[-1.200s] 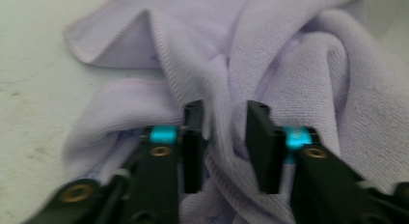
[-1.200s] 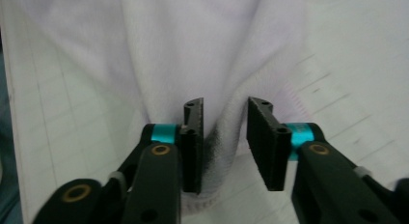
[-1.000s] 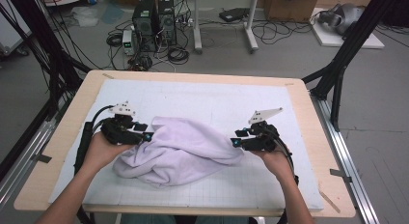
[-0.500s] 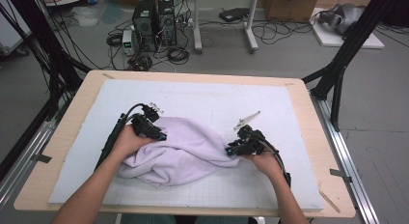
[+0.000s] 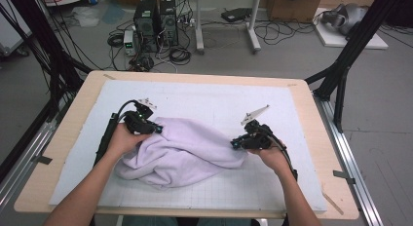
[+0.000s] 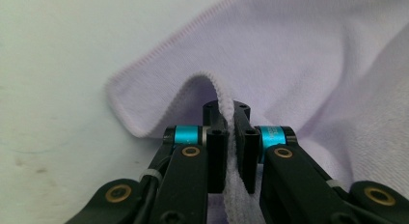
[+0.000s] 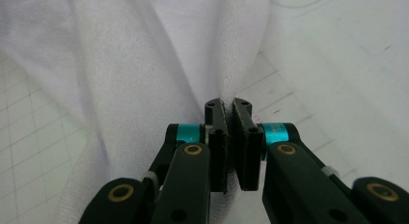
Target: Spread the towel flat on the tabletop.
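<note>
Gripping the towel [image 5: 182, 150] at both ends, the left gripper [image 6: 230, 137] is clamped on a hemmed edge and the right gripper [image 7: 230, 137] on a fold. Between them it lies bunched across the desk [image 5: 58, 153], long axis left-right. Its other corners are hidden under folds.

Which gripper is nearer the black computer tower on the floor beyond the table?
Left. The left gripper, shut on the lilac towel, sits almost below the tower; the right gripper grips the towel's other end, farther off.
</note>
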`<action>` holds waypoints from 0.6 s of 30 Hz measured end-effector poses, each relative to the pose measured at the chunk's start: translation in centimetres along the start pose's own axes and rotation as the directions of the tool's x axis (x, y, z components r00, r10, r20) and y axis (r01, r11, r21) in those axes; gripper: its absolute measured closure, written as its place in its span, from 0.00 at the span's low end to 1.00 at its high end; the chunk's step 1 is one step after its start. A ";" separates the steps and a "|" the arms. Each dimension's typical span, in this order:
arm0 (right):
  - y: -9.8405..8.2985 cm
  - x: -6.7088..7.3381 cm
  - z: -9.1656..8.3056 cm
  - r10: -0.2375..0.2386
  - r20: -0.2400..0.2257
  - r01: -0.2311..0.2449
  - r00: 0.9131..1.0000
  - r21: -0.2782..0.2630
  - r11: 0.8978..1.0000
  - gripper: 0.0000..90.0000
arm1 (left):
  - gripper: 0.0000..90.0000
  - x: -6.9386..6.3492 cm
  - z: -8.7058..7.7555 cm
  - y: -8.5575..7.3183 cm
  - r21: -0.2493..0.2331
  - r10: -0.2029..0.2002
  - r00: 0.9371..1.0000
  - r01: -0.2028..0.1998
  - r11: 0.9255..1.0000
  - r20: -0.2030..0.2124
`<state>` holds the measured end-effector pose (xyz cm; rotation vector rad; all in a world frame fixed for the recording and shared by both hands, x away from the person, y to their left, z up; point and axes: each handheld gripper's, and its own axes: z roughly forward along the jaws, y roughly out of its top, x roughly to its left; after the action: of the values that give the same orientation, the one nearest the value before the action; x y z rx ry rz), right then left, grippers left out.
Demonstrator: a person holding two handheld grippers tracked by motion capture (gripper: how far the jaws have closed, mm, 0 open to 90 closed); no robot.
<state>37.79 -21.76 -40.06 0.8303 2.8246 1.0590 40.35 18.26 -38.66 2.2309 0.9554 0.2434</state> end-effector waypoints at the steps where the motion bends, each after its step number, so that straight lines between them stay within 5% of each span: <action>1: 0.6 -0.4 -0.2 0.003 0.015 -0.003 1.000 0.013 1.000 0.96 | 0.96 0.3 -0.4 0.4 -0.022 -0.005 0.999 0.004 1.000 -0.034; 3: 2.3 -1.3 -1.2 -0.013 0.078 0.011 0.997 0.021 1.000 0.96 | 0.96 0.8 -1.5 2.0 -0.086 -0.006 0.996 -0.002 0.996 -0.093; 4: 4.9 -2.2 -3.3 -0.023 0.154 0.027 0.988 -0.023 0.999 0.96 | 0.96 0.9 -2.3 3.1 -0.124 -0.002 0.992 -0.014 0.992 -0.127; 6: 6.3 -2.7 -4.4 -0.024 0.196 0.033 0.980 -0.043 0.999 0.96 | 0.96 1.1 -3.9 5.5 -0.207 0.007 0.982 -0.046 0.977 -0.187; 9: 10.2 -4.1 -7.2 -0.036 0.346 0.077 0.938 -0.105 0.991 0.94 | 0.95 1.6 -5.4 8.4 -0.296 -0.004 0.957 -0.086 0.951 -0.290; 10: 10.9 -4.5 -7.7 -0.024 0.373 0.082 0.928 -0.140 0.987 0.89 | 0.93 2.0 -5.3 8.9 -0.294 -0.018 0.952 -0.077 0.953 -0.307; 11: 11.5 -5.0 -7.9 0.010 0.392 0.062 0.920 -0.171 0.983 0.72 | 0.82 2.4 -5.0 9.1 -0.279 -0.039 0.949 -0.053 0.959 -0.313; 12: 11.7 -5.4 -7.6 0.050 0.409 0.037 0.911 -0.202 0.979 0.63 | 0.67 2.8 -4.6 8.9 -0.266 -0.057 0.955 -0.024 0.964 -0.293; 14: 11.3 -5.8 -6.4 0.072 0.363 0.002 0.929 -0.200 0.980 0.62 | 0.66 3.2 -3.8 8.0 -0.211 -0.052 0.962 -0.007 0.977 -0.269; 15: 10.9 -5.7 -5.6 0.063 0.362 0.000 0.930 -0.173 0.985 0.61 | 0.65 3.3 -3.5 7.3 -0.194 -0.047 0.963 -0.005 0.981 -0.264; 18: 9.4 -5.0 -3.6 0.044 0.307 0.003 0.951 -0.152 0.988 0.60 | 0.63 3.6 -3.0 5.0 -0.175 -0.060 0.973 0.021 0.984 -0.221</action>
<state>45.81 -20.45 -32.36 0.9212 2.4508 1.0260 44.49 19.82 -33.43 2.0536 1.0567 0.5499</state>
